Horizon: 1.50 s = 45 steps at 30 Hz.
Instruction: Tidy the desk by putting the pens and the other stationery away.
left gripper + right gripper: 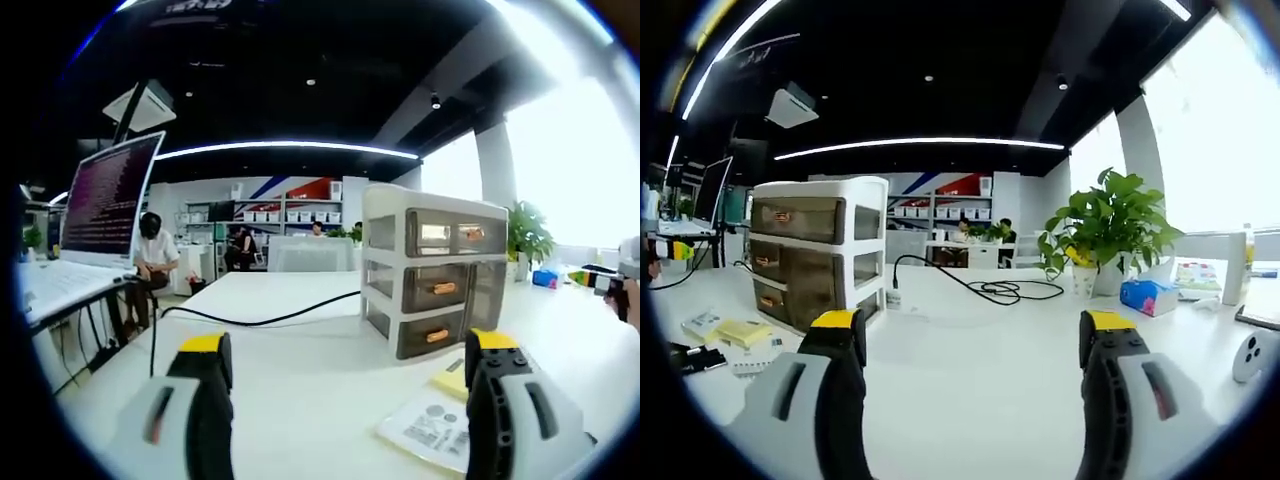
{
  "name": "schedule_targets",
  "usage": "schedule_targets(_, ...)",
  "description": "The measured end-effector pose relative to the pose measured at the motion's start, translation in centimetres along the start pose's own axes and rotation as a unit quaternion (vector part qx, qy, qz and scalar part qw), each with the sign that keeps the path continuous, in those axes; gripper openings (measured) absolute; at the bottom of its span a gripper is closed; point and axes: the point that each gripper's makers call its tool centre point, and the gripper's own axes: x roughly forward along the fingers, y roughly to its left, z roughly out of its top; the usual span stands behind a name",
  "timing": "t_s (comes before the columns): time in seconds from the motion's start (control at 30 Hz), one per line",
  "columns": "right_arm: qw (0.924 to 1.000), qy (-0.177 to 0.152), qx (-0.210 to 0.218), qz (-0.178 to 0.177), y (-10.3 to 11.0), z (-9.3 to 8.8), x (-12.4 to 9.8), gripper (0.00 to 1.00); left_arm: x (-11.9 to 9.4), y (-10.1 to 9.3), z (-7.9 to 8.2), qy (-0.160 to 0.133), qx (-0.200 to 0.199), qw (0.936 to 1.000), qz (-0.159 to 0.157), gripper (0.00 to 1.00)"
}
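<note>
Left gripper view, both grippers' fingers [345, 375] [972, 350] wide apart (empty), drawer unit [432, 268], perhaps sticky notes [455, 381]

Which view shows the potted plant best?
The right gripper view: the potted plant stands whole and large on the desk. In the left gripper view the plant is small, partly behind the drawer unit.

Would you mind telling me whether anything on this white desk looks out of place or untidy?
Nothing is spilled or damaged. Loose stationery lies beside the white three-drawer organiser rather than inside it: a yellow sticky-note pad and printed paper sheets. A black cable trails across the white desk. Both grippers are open and empty.
</note>
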Motion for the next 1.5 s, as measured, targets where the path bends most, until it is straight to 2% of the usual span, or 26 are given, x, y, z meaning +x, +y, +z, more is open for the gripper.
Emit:
schedule_targets(0.17,0.9994,-0.024,-0.025,0.008,0.8,1.1,-0.1,0.88,0.1,0.0,-0.3,0.006,-0.002,1.0000,-0.001,0.97)
schedule_targets(0.27,0.9976,-0.036,-0.054,0.025,2.0,1.3,-0.1,0.80,0.1,0.1,-0.6,0.010,-0.002,0.9999,0.001,0.97)
schedule_targets(0.33,0.9945,-0.044,-0.087,0.038,3.1,1.4,0.1,0.79,0.2,-0.1,-0.7,0.012,-0.005,0.9999,-0.002,0.97)
schedule_targets(0.43,0.9847,-0.069,-0.152,0.051,4.8,2.0,-0.3,0.76,0.2,-0.4,-0.7,0.011,-0.007,0.9999,-0.008,0.97)
schedule_targets(0.53,0.9774,-0.115,-0.151,0.092,6.6,2.8,-0.7,0.63,0.1,-0.2,-0.6,0.011,-0.007,0.9999,-0.006,0.97)
schedule_targets(0.6,0.9780,-0.092,-0.159,0.099,7.2,2.7,-0.3,0.60,0.1,0.1,-0.7,0.011,-0.013,0.9998,-0.004,0.97)
schedule_targets(0.63,0.9769,-0.093,-0.166,0.098,7.5,3.1,-0.3,0.60,0.2,0.1,-0.8,0.012,-0.018,0.9998,-0.003,0.97)
schedule_targets(0.7,0.9688,-0.132,-0.188,0.093,8.4,5.4,-0.3,0.60,0.2,0.1,-0.9,0.015,-0.023,0.9996,-0.003,0.97)
schedule_targets(0.73,0.9654,-0.146,-0.202,0.077,8.6,6.7,-0.4,0.60,0.2,0.1,-0.9,0.015,-0.024,0.9996,-0.003,0.97)
schedule_targets(0.77,0.9637,-0.149,-0.209,0.073,8.8,7.1,-0.4,0.61,0.2,0.2,-0.9,0.013,-0.025,0.9996,-0.003,0.97)
schedule_targets(0.87,0.9463,-0.176,-0.258,0.084,11.3,9.9,-0.5,0.58,0.2,0.2,-0.8,0.008,-0.030,0.9995,-0.006,0.97)
schedule_targets(0.9,0.9419,-0.183,-0.266,0.092,12.1,10.5,-0.5,0.57,0.2,0.2,-0.8,0.009,-0.032,0.9994,-0.007,0.97)
schedule_targets(0.97,0.9285,-0.194,-0.301,0.099,13.8,11.6,-0.4,0.53,0.3,0.1,-0.9,0.010,-0.032,0.9994,-0.009,0.97)
schedule_targets(1.07,0.9145,-0.187,-0.341,0.111,16.0,12.0,0.1,0.52,0.4,-0.1,-1.2,0.013,-0.030,0.9994,-0.010,0.97)
schedule_targets(1.13,0.9135,-0.161,-0.344,0.145,18.0,11.0,0.9,0.51,0.6,0.0,-1.5,0.019,-0.024,0.9995,-0.010,0.97)
schedule_targets(1.17,0.9082,-0.140,-0.358,0.166,19.2,10.1,1.4,0.51,0.6,0.0,-1.6,0.021,-0.024,0.9994,-0.010,0.97)
schedule_targets(1.2,0.9063,-0.136,-0.362,0.171,19.5,9.9,1.5,0.48,0.5,0.1,-1.5,0.020,-0.026,0.9994,-0.009,0.97)
schedule_targets(1.23,0.8979,-0.134,-0.383,0.172,20.1,9.6,2.3,0.44,0.5,0.2,-1.4,0.018,-0.029,0.9994,-0.009,0.97)
schedule_targets(1.3,0.8890,-0.137,-0.402,0.172,20.8,9.7,3.1,0.37,0.4,0.2,-1.2,0.014,-0.033,0.9993,-0.010,0.97)
schedule_targets(1.33,0.8905,-0.134,-0.398,0.175,21.1,9.6,3.4,0.37,0.4,0.1,-1.1,0.012,-0.034,0.9993,-0.012,0.97)
schedule_targets(1.37,0.8946,-0.136,-0.377,0.198,22.2,9.5,3.8,0.37,0.4,-0.3,-0.8,0.004,-0.036,0.9991,-0.023,0.97)
schedule_targets(1.4,0.8956,-0.138,-0.364,0.214,22.9,9.5,4.1,0.37,0.4,-0.8,-0.5,-0.005,-0.039,0.9986,-0.035,0.97)
schedule_targets(1.47,0.8757,-0.139,-0.408,0.218,24.1,9.8,4.9,0.36,0.3,-1.3,-0.5,-0.005,-0.037,0.9985,-0.041,0.97)
schedule_targets(1.5,0.8561,-0.151,-0.448,0.209,24.7,10.3,5.3,0.36,0.4,-1.6,-0.5,-0.004,-0.032,0.9985,-0.043,0.97)
